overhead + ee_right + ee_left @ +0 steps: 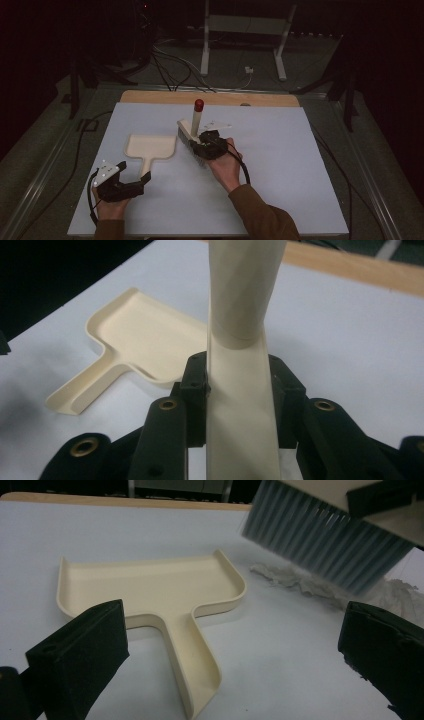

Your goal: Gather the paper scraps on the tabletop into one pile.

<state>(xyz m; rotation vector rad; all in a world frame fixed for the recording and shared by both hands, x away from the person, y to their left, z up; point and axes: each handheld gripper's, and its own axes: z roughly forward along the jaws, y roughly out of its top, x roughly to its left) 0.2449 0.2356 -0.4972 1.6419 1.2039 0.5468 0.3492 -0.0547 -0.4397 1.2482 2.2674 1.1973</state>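
A cream dustpan point(150, 146) lies flat on the pale board, its handle pointing toward me. My left gripper point(140, 182) rests just short of that handle's end, jaws open wide; in the left gripper view the dustpan point(150, 587) lies between and beyond the black pads point(80, 655). My right gripper point(203, 143) is shut on a brush point(196, 122) with a cream handle and a red tip, held over the board right of the pan. The brush handle point(240, 315) rises between the right gripper's point(239, 386) jaws. Grey bristles point(325, 540) hang above white paper shreds point(295, 577).
The pale board point(280, 165) lies on a wooden table whose edge point(150, 96) shows at the back. Cables point(175, 65) and the legs of a white stand point(205, 55) are on the floor beyond. A cable point(80, 150) runs along the board's left side.
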